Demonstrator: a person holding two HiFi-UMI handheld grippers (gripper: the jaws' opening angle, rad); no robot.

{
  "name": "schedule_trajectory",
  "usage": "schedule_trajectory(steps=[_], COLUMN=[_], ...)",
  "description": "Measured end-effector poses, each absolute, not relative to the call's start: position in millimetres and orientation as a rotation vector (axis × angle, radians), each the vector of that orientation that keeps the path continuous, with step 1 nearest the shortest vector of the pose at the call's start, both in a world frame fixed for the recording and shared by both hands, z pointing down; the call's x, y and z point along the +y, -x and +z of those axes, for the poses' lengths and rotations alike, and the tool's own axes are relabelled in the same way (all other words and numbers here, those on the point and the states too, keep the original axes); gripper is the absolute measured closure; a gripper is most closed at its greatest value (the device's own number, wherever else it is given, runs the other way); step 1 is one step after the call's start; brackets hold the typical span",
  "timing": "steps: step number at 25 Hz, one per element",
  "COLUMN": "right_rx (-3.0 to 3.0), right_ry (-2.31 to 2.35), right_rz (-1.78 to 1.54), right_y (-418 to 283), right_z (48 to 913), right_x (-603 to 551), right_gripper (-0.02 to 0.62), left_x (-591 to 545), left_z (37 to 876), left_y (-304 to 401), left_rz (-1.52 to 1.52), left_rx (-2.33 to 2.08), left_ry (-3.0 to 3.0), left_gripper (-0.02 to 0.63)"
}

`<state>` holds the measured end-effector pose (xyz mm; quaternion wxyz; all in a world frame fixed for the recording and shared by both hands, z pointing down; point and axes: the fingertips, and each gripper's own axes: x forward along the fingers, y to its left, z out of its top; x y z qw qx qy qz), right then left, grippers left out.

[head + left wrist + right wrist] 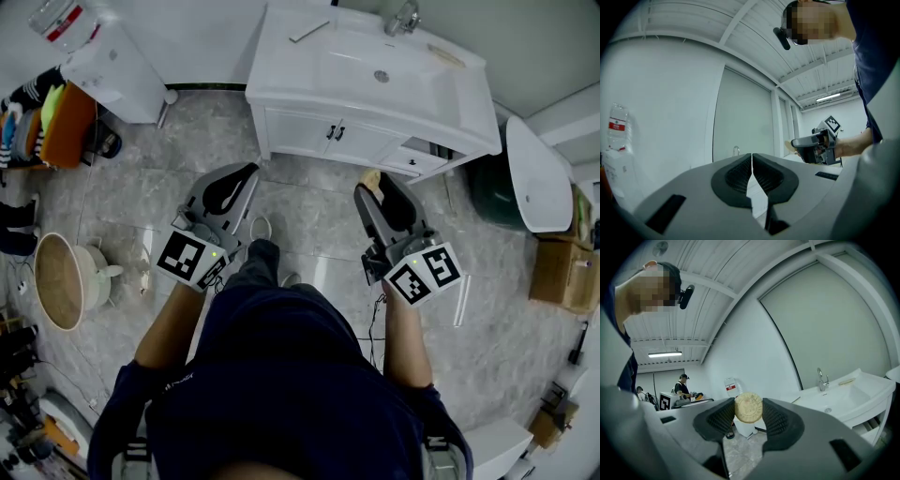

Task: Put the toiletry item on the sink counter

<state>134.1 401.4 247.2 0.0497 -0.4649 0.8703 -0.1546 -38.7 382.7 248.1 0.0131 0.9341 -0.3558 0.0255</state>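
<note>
Head view, clock directions taken from the person's body at bottom centre.

- Left gripper (246,178), at 11 o'clock: pads meet along a single seam, nothing between them. Idle.
- Right gripper (375,187), at 1 o'clock: jaws stand wide and are clamped on a round tan soap bar (748,409). Both pads press its edges and its stamped face looks back at the camera. Grip looks centred and the bar is not visibly tilted.
- Floor: grey marble tile lies between the grippers and the vanity. A woven basket (58,281) sits well apart at 9 o'clock.
- Sink counter (281,47), at 12 o'clock: white, above a cabinet with two doors. Basin (352,66) in the middle, faucet (403,17) at the back. A thin flat strip (309,31) lies on the left deck. Something pale lies on the right deck, too small to identify.

Step in hand (judgement): transport. The soap is gripped and clear of the counter, and both grippers are short of the vanity front.

Next move calls for: bring the right gripper over a bare stretch of deck toward 12–1 o'clock. Keep off the basin slope and the strip. Lower until the bar rests flat, then open the jaws. The bar is round, so it may roll if released on edge.
</note>
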Motion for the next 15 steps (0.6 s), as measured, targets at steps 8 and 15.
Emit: schedule_trajectory(steps=[8,15], right_rx=[2.651,2.656], right_ry=[1.439,1.455], right_rz=[-0.492,-0.509], right_y=[-120.2,-105.9], right_z=[254.6,258.2], right_x=[344.8,292.5], right_gripper=[0.405,0.405], left_x=[322.8,269.3], left_z=[257.8,264.9], left_y=[50.3,59.4], left_rz=[0.082,0.084], left_rx=[-1.078,-1.046], left_ry=[-2.901,-2.891], left_gripper=[0.571,0.571])
